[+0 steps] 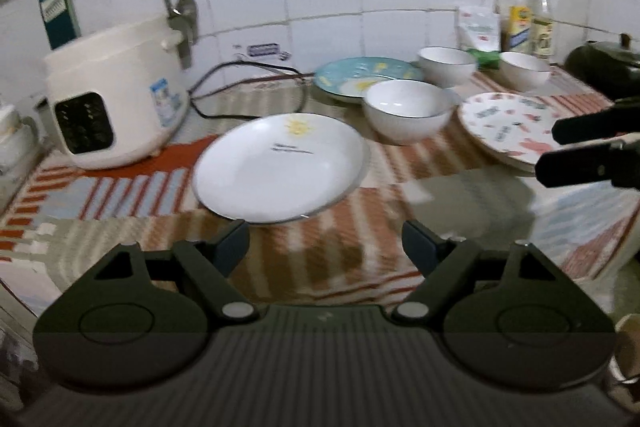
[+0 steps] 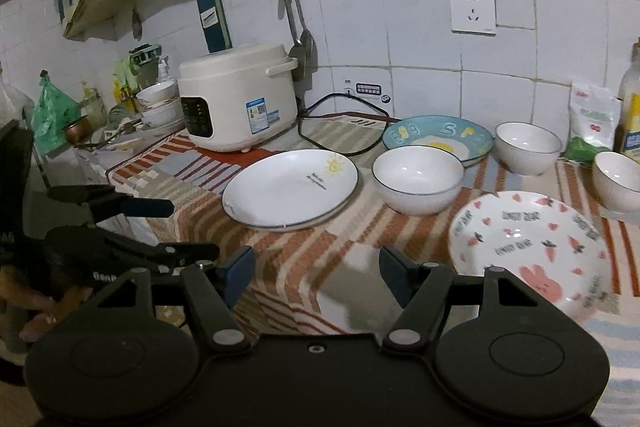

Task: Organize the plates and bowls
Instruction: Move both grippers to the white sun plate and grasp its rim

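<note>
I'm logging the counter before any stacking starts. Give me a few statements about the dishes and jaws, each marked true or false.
1. Three white bowls sit on the striped cloth. True: near bowl, middle bowl, far-right bowl.
2. The sun plate is stacked on the blue egg plate. False: they lie apart.
3. The left gripper holds a bowl. False: its jaws are open and empty.
4. The rabbit plate lies nearest the right gripper. True.

Domestic kitchen: tiled wall (image 2: 420, 39), rice cooker (image 2: 236, 99), hanging utensils (image 2: 296, 19), crockery on a cloth-covered counter (image 2: 304, 247)
</note>
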